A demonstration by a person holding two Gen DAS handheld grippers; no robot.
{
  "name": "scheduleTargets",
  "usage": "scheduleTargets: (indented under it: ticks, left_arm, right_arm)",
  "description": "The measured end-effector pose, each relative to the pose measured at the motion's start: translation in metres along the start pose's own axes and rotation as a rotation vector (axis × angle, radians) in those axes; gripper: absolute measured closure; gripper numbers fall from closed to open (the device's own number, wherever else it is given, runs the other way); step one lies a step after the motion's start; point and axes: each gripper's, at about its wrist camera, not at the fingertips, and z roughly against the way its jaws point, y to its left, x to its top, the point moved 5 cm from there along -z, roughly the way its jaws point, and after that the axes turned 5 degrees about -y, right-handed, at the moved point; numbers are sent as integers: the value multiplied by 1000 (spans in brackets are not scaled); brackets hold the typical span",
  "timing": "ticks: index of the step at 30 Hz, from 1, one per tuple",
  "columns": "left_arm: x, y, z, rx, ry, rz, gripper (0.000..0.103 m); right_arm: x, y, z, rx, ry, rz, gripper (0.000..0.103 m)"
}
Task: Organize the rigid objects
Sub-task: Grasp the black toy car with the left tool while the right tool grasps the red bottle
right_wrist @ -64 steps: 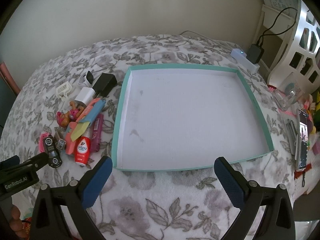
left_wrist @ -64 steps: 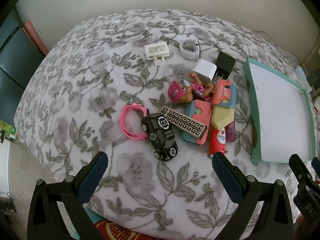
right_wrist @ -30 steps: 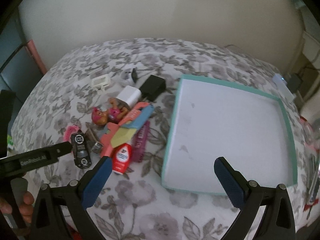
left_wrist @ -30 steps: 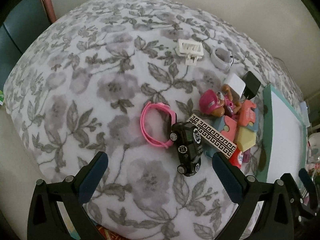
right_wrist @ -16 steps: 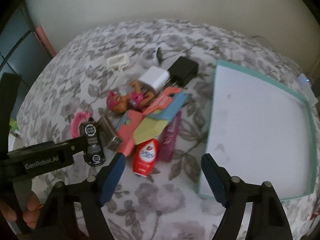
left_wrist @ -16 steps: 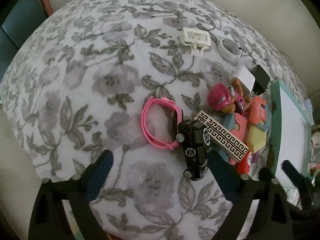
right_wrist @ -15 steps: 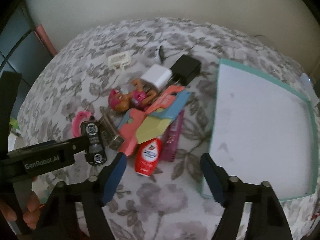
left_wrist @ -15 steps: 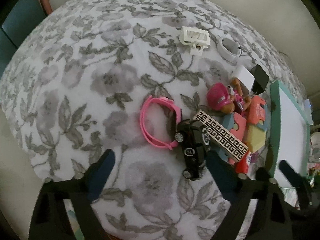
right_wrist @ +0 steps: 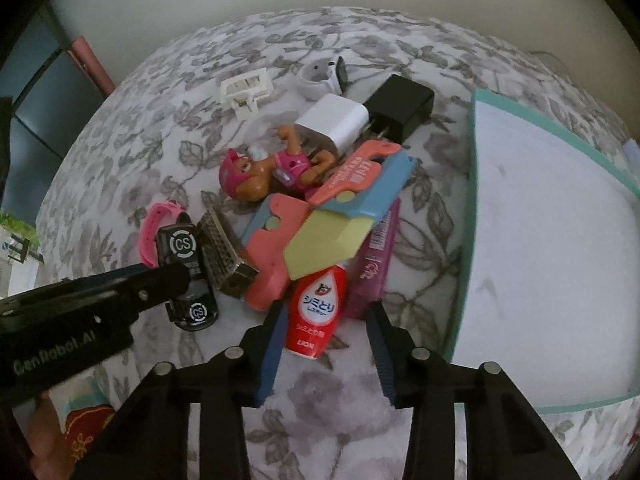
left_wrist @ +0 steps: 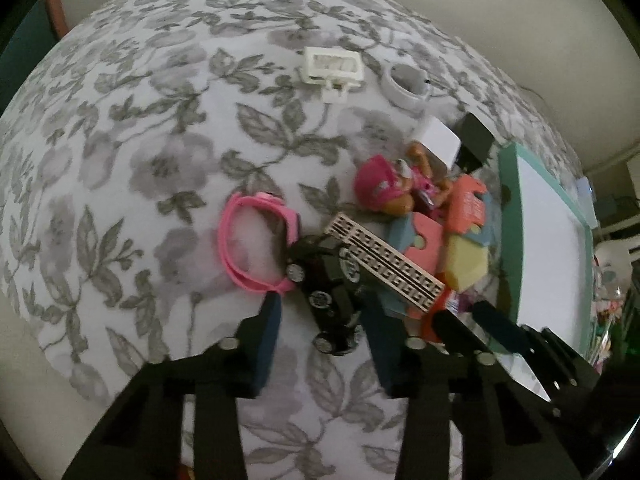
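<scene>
A black toy car [left_wrist: 330,284] lies beside a pink band [left_wrist: 256,248]; a red bottle [right_wrist: 318,312] lies near the teal tray [right_wrist: 470,200].

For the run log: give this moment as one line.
left gripper: closing around black toy car | right gripper: closing around red bottle | tray: empty

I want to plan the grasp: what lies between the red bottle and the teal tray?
In the right wrist view, a purple tube lies right beside the red bottle; between that tube and the teal tray only the bare floral blanket shows.
</scene>
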Motion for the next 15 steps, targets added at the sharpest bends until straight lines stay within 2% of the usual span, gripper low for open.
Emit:
scheduleTargets:
  ticks: [6,15]
  left_arm:
    - [2,-16,-20,-22,48,-12,72]
    - [11,-22,-34,-24,56,8,72]
  right_arm:
    - [4,11,-5,-10,-1,48,70]
    - [6,9,-7,5,-10,34,70]
